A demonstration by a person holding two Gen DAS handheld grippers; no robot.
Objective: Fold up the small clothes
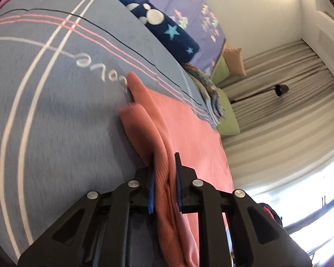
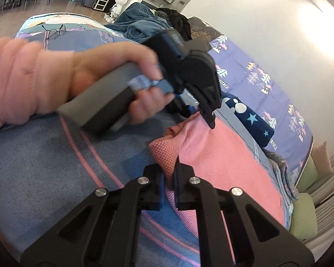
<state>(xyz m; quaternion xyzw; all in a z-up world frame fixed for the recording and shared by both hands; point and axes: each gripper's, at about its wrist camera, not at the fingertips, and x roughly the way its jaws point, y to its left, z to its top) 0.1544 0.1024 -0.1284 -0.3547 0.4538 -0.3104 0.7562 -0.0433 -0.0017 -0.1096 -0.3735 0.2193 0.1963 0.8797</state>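
At the bottom centre of the left wrist view, the left tool [image 1: 164,173] is seen clenched on a bunched fold of the pink garment [image 1: 189,133], which is pinched between the blue-lined fingers [image 1: 178,178] and runs down past them toward the lower edge of the frame. From the grip, the ribbed cloth is spread upward and to the right across the grey-blue bed cover [image 1: 55,111], with two rounded flaps raised near the middle of the frame. White and pink curved stripes are shown on the cover at left.

In the right wrist view, the right tool [image 2: 169,175] is found at the bottom centre, its fingers closed on a corner of the same pink garment [image 2: 222,155], which is lifted into a small peak just above them. Beyond it, in the middle of the frame, the left tool [image 2: 208,116] is held by the left hand [image 2: 113,75], a pink sleeve [image 2: 13,82] showing at the left edge; its tips are pressed onto the far edge of the garment.

Farther back, a navy blanket with stars [image 1: 167,29] is laid along the bed, and a purple patterned sheet [image 2: 267,84] is seen behind it. Green cushions [image 1: 227,120] and pale curtains [image 1: 289,100] fill the right side.
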